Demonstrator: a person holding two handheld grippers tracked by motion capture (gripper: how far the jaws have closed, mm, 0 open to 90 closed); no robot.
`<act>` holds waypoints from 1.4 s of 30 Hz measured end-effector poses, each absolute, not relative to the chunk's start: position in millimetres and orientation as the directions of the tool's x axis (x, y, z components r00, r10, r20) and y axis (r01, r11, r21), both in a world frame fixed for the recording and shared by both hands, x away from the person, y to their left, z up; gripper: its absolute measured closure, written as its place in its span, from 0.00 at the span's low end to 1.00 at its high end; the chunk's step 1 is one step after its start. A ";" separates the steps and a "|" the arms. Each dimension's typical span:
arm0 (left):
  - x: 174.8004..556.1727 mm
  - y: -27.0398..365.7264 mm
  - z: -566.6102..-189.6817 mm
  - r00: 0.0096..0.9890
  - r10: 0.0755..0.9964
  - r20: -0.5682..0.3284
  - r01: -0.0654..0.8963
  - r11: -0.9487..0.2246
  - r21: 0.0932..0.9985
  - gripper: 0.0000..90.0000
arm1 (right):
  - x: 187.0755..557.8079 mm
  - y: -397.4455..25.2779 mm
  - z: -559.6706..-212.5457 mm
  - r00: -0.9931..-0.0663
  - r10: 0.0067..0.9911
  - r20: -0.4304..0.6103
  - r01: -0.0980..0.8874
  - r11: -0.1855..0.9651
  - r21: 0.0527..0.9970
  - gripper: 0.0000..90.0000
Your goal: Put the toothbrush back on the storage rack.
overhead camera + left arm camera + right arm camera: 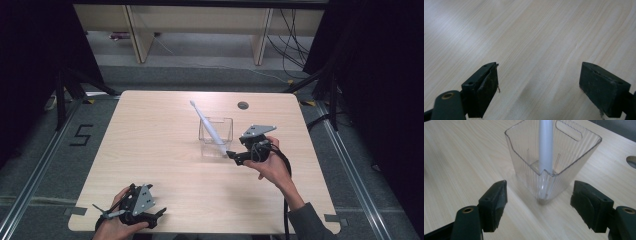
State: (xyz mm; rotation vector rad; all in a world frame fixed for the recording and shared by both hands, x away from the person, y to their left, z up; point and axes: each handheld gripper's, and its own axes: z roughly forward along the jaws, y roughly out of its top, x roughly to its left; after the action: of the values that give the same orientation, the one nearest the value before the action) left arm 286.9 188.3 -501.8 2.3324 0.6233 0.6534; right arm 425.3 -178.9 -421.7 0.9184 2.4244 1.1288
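Note:
A clear ribbed plastic cup [216, 134] stands upright near the middle of the table. A white toothbrush [206, 125] leans in it, head up and tilted to the far left. My right gripper [233, 155] sits just right of the cup's near corner, held by a hand. In the right gripper view the cup [559, 170] stands ahead of my open right gripper [539, 192], apart from both jaws, with the toothbrush handle [545, 145] inside. My left gripper [159, 214] rests by the table's front left edge. In its own view the left gripper [539, 75] is open over bare wood.
The light wooden table [150, 145] has a round cable hole [243, 105] behind the cup, seen also as the hole [631, 161] in the right gripper view. Dark floor, shelving legs and cables lie beyond the far edge.

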 end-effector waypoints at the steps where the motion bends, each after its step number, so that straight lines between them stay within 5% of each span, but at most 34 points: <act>1: 287.0 188.4 -501.7 0.765 0.574 0.290 0.262 -0.690 0.675 0.17 | 424.4 -180.4 -422.0 -0.742 0.670 -0.009 0.425 0.481 0.767 0.33; 12: 287.6 188.3 -501.8 0.765 0.570 0.301 0.252 -0.694 0.674 0.17 | 411.8 -196.1 -426.7 -0.722 0.691 0.016 0.447 0.449 0.773 0.25; 42: 287.1 187.9 -502.7 0.763 0.578 0.289 0.266 -0.689 0.674 0.17 | 386.5 -230.3 -456.8 -0.677 0.733 0.068 0.525 0.416 0.743 0.27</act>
State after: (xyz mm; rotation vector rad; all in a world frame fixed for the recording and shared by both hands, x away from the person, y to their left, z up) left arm 287.1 187.9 -502.7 2.3326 0.6288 0.6535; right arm 386.5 -230.3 -456.8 1.0971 2.4068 1.1174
